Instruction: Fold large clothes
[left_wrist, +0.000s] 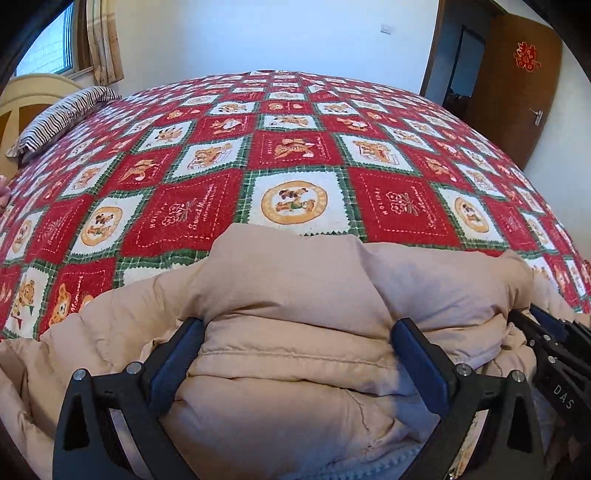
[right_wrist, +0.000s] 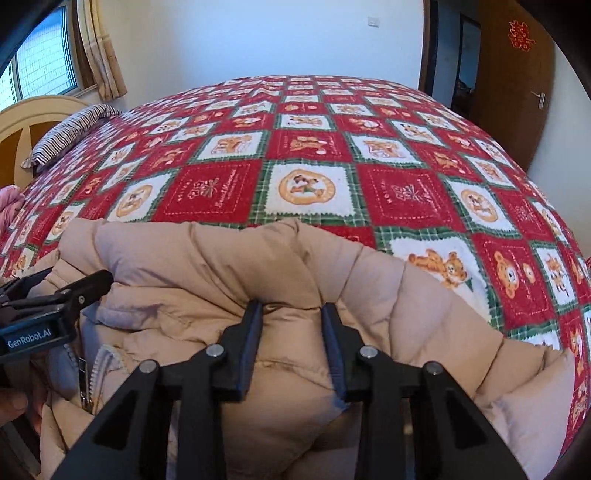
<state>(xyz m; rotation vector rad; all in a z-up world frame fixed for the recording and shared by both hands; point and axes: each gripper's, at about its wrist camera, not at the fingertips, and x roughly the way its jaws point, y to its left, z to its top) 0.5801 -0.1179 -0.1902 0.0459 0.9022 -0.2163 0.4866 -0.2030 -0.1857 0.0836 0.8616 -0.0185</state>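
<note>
A beige puffer jacket (left_wrist: 288, 291) lies bunched at the near edge of the bed, also in the right wrist view (right_wrist: 192, 258). My left gripper (left_wrist: 297, 326) has its jaws wide apart, with thick folds of the jacket bulging between them; it shows from the side in the right wrist view (right_wrist: 85, 286). My right gripper (right_wrist: 291, 308) is shut on a pinched fold of the jacket; it shows at the right edge of the left wrist view (left_wrist: 535, 317). The jacket's zipper (right_wrist: 83, 384) and grey lining show at the lower left.
The bed is covered by a red, white and green bear-pattern blanket (left_wrist: 295, 155). A striped pillow (left_wrist: 62, 118) lies by the headboard (left_wrist: 22, 92) at the far left. A pink cloth (right_wrist: 9, 206) sits at the left edge. A wooden door (left_wrist: 517, 85) stands open at the right.
</note>
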